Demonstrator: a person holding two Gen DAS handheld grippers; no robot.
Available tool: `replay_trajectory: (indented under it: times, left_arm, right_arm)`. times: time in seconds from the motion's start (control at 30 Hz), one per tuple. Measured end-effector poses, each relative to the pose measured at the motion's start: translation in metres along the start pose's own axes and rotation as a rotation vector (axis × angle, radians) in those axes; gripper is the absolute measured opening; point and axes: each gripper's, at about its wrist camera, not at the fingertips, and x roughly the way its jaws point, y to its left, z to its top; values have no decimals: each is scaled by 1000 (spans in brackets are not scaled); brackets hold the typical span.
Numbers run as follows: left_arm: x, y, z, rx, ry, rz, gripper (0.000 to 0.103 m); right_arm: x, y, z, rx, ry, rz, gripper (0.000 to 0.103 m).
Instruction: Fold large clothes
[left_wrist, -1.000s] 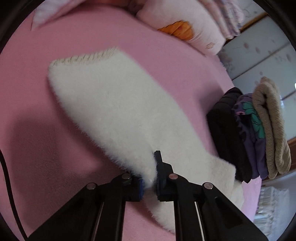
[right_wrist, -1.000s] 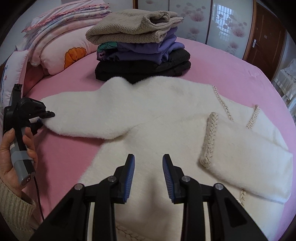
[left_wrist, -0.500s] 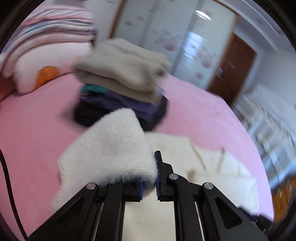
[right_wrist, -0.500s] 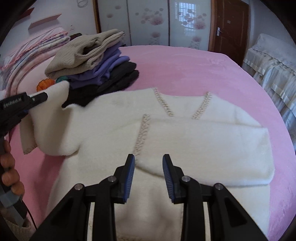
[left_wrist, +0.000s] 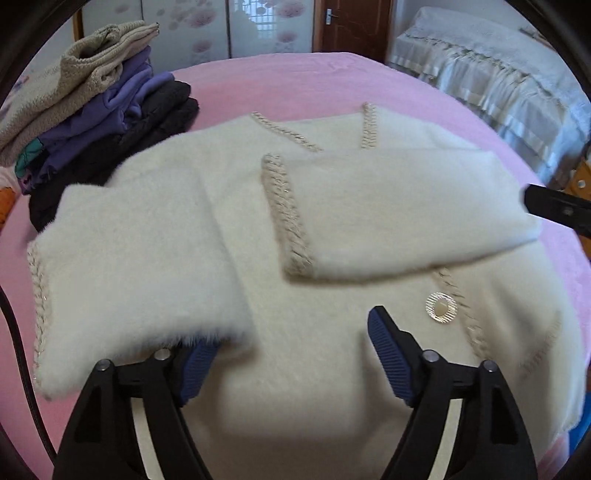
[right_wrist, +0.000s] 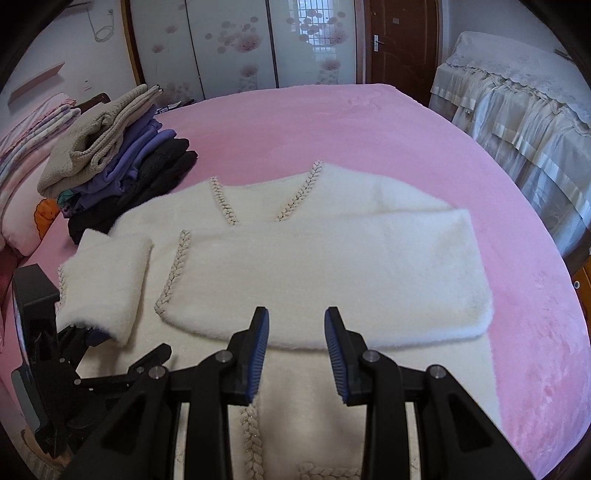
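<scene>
Now a white fluffy cardigan (right_wrist: 295, 266) is lying flat on the pink bedspread (right_wrist: 369, 129), its braided neckline pointing toward 12 o'clock in both wrist views. One sleeve (left_wrist: 388, 218) is lying folded across the chest, its braided cuff (left_wrist: 284, 214) ending near the middle of the garment. The other sleeve (left_wrist: 136, 266) is resting doubled over the body at 9 o'clock in the left wrist view, with its braided cuff edge running down the far left side.

The left gripper (left_wrist: 291, 354) is sitting with its jaws spread wide; the fluffy edge of that doubled sleeve is draping over its left blue pad (left_wrist: 195, 365), while the right pad (left_wrist: 388, 354) is standing clear above the cardigan's front. It is not pinching anything. A round pale button (left_wrist: 440, 307) is showing on the front placket at about 3 o'clock from that gripper.

The right gripper (right_wrist: 295, 354) is hovering over the lower front of the cardigan, jaws parted at a moderate width with nothing between them; the folded sleeve's lower edge is lying just beyond its tips.

A stack of folded clothes (right_wrist: 118, 162), beige on top, purple and black below, is sitting at 10 o'clock, touching or just beside the cardigan's shoulder
</scene>
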Motion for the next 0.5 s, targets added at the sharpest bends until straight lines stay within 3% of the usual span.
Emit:
replay_trajectory:
  times: [0.1,0.2,0.33,0.5]
  left_arm:
    - [-9,-3,0,-17,-10,-46,79]
    - [-37,11,-13,-38,-41,-22,79]
    - [-79,56,-34,-146,-91,47,79]
    - [-108,126,-55,-355,-105,205,79]
  right_arm:
    - [-1,17,3,-43,-7,42,31]
    - [-5,45,6,-118,-29,99,31]
    - [-10,97,6,-268,-62,182,31]
    - [-13,173,-15,-483,-106,263,31]
